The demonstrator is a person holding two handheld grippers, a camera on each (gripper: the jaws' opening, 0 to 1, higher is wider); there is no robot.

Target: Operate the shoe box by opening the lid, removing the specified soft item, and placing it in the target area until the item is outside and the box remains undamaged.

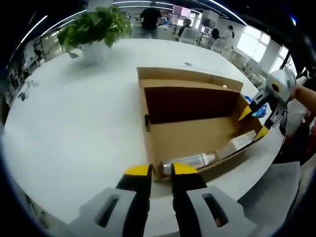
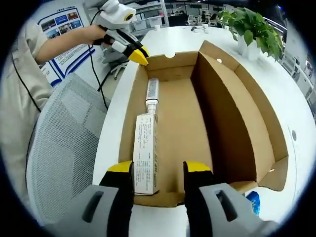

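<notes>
Broadly, white table (image 1: pixel 74 128) (office behind) bears shoe box (image 1: pixel 197 133), plant (image 1: pixel 94 27).

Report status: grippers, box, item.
Left gripper and right gripper open at opposite box ends. Shoe box open. Tube and carton inside, untouched.

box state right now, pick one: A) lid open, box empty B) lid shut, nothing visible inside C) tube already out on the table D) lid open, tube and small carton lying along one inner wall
D: the cardboard box stands open with its lid flap up, and the tube and the small carton lie end to end along one side wall inside.
</notes>
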